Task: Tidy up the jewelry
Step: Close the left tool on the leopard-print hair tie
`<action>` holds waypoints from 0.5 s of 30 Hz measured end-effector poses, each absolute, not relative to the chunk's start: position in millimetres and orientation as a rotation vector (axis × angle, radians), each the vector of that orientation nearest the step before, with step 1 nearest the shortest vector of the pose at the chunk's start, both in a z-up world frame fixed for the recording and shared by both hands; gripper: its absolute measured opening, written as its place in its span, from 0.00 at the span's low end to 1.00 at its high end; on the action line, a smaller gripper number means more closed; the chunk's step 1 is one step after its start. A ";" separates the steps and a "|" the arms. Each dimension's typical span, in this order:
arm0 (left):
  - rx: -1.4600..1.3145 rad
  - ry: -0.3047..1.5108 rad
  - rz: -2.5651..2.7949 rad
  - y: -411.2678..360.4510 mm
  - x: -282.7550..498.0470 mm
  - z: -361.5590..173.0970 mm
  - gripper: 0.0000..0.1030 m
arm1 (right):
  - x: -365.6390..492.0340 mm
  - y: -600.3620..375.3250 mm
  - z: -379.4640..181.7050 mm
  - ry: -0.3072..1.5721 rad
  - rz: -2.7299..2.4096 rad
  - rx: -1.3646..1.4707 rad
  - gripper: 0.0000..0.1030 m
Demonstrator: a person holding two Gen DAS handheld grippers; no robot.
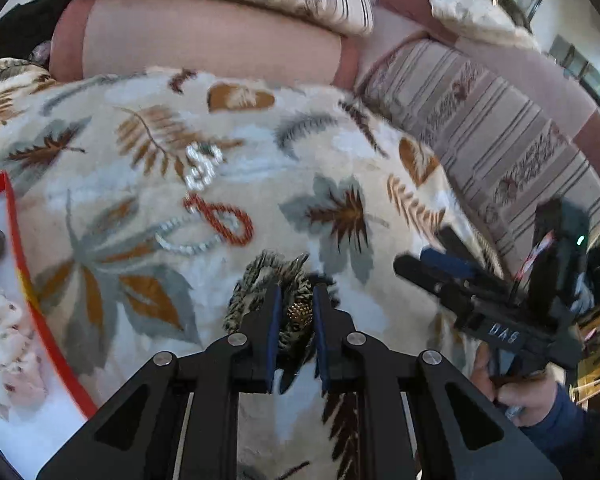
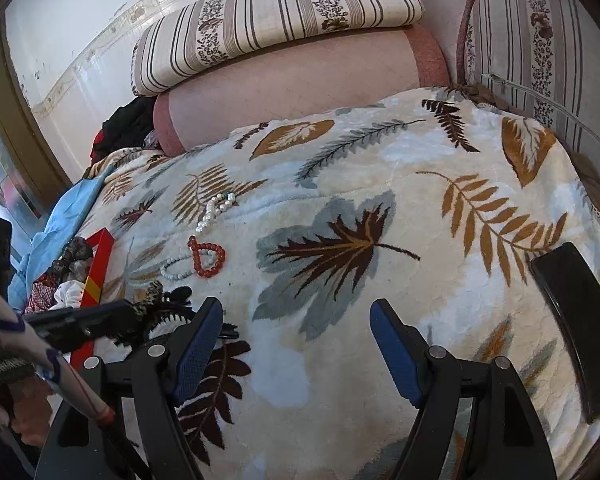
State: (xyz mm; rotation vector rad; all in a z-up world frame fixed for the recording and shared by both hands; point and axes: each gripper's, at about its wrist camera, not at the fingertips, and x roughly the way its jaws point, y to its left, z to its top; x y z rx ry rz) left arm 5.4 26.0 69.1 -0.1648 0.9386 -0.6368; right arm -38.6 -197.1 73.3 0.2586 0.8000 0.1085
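Straddling a dark patterned fabric scrunchie with a gold bead cluster (image 1: 296,316), the left gripper (image 1: 296,312) has its blue-padded fingers narrowly parted on either side of it; whether the pads actually press the piece, cannot tell. The scrunchie lies on the plush cream leaf-print blanket (image 1: 364,152) near its front edge. The right gripper (image 2: 296,320) hovers spread wide over the blanket, nothing between its blue textured pads (image 2: 198,354).

Further in on the blanket, toward its left side: a white pearl bead strand (image 2: 216,210), bunched; a red round-bead bracelet (image 2: 207,258) in a loop with a twist; a pale grey small-bead bracelet (image 2: 176,270) touching the red one's lower left. All three lie close together in a rough line, apart from the scrunchie.

At the blanket's left edge sits a red-rimmed box (image 1: 24,276) with white interior, holding soft fabric pieces, blurred. A flat glossy black phone (image 2: 576,328) lies near the blanket's right edge. Behind the blanket: a pink bolster cushion (image 2: 292,92) and striped floral cushions (image 2: 276,20).
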 end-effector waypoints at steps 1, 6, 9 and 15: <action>-0.180 0.936 -0.632 30.5 6.8 69.4 0.23 | -38.9 -197.5 73.7 0.797 0.107 0.258 0.78; -0.215 0.971 -0.617 45.6 12.8 61.5 0.32 | -37.0 -195.7 70.3 0.817 0.134 0.275 0.78; -0.148 0.966 -0.615 42.1 8.2 61.5 0.50 | -37.6 -192.8 69.0 0.830 0.161 0.293 0.78; -0.040 0.970 -0.572 31.1 7.2 51.9 0.49 | -39.8 -191.0 71.0 0.821 0.167 0.290 0.78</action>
